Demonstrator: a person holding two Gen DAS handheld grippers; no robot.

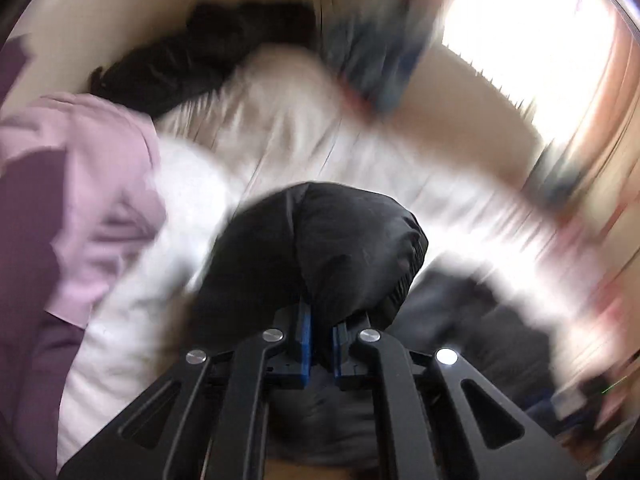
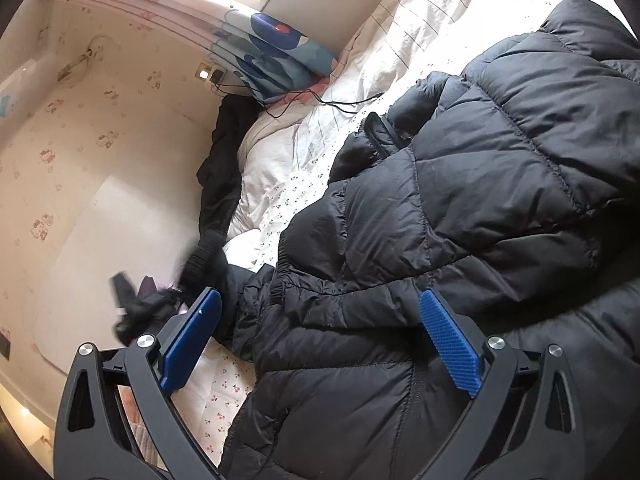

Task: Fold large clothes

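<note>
Left wrist view showed us the left gripper [image 1: 320, 332] with its jaws pressed together on a bunched fold of the black puffer jacket [image 1: 340, 248]; the cloth ballooned straight ahead of the blue pads and hung below them, blurred bedding behind it. What part of the jacket that fold was, we could not tell for certain, though its ribbed edge suggested a cuff or hem.

From the right wrist view we saw the right gripper [image 2: 320, 340] with its jaws spread wide and pinching nothing. The jacket [image 2: 480, 184] lay on the bed [image 2: 420, 12] directly ahead of and between those jaws, its quilted body running away up and to the right, a sleeve with a ribbed cuff trailing toward the left jaw.

We judged the left hand to be the one already holding cloth, so the fold would turn on it carrying that piece across the body, while the right, hovering just over the near edge, could pin or take a second hold.
</note>
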